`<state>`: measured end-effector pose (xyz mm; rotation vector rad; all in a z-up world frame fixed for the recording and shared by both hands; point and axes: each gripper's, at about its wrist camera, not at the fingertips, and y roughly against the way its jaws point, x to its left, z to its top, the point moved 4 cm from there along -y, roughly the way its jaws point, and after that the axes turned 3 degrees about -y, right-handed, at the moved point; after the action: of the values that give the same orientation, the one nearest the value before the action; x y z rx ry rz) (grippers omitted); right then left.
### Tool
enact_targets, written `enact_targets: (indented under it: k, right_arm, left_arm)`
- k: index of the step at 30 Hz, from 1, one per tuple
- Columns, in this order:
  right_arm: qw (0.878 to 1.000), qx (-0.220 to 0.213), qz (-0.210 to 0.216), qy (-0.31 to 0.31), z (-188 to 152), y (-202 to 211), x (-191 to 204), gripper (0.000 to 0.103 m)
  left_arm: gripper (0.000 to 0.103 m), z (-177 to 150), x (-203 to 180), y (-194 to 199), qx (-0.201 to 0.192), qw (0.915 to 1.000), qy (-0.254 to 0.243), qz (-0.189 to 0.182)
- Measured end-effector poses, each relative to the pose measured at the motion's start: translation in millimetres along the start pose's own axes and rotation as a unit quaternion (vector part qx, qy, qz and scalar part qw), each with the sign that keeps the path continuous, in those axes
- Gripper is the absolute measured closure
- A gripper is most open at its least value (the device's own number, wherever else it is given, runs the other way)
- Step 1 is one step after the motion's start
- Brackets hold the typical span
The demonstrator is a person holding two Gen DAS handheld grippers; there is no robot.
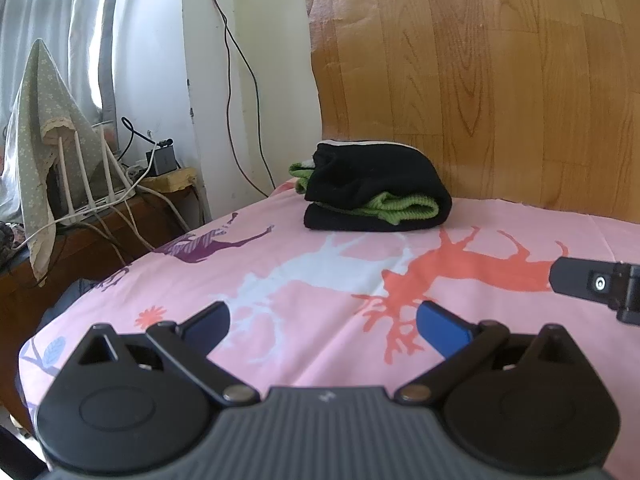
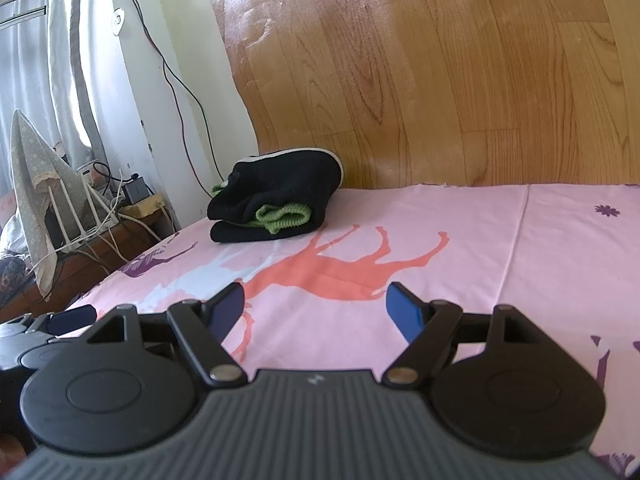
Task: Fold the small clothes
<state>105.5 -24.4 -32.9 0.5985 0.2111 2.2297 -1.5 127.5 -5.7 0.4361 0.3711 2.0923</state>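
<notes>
A folded black garment with green ribbed trim (image 1: 376, 192) lies in a compact bundle on the pink deer-print sheet (image 1: 320, 280), near the wooden wall. It also shows in the right wrist view (image 2: 276, 196). My left gripper (image 1: 322, 322) is open and empty, low over the sheet, well short of the bundle. My right gripper (image 2: 316, 308) is open and empty, also short of the bundle. Part of the right gripper (image 1: 596, 284) shows at the right edge of the left wrist view, and part of the left gripper (image 2: 48, 328) at the lower left of the right wrist view.
A wood-grain panel (image 1: 480, 80) backs the bed. To the left, a low wooden stand (image 1: 80, 236) holds a white router, cables and a cloth-draped object (image 1: 36, 140). A black cable (image 1: 230, 60) hangs down the white wall. The bed's left edge (image 1: 52, 320) drops off.
</notes>
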Motion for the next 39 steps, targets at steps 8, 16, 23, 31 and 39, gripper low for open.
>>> enact_targets:
  k: [8, 16, 23, 31, 39]
  right_arm:
    - [1.0, 0.002, 0.0, 0.005, 0.4, -1.0, 0.6, 0.023]
    - [1.0, 0.008, -0.008, 0.026, -0.1, -4.0, 7.1, 0.019]
    - [0.999, 0.035, -0.002, 0.039, -5.4, 17.6, 10.6, 0.017]
    - [0.999, 0.013, -0.004, 0.043, -14.5, 57.8, -1.0, 0.016]
    - [1.0, 0.0, -0.018, 0.009, -11.3, 68.4, -20.1, 0.016]
  left_arm:
    - [0.0, -0.4, 0.1, 2.2, -0.006, 1.0, 0.003, -0.007]
    - [0.0, -0.3, -1.1, -3.4, 0.014, 0.9997, -0.002, -0.02]
    - [0.0, -1.4, 9.6, 1.7, 0.034, 0.9991, 0.023, 0.003]
    - [0.0, 3.2, -4.6, 34.7, 0.051, 0.9986, 0.009, -0.013]
    - [0.0, 14.3, -26.5, 55.3, 0.07, 0.997, -0.031, 0.002]
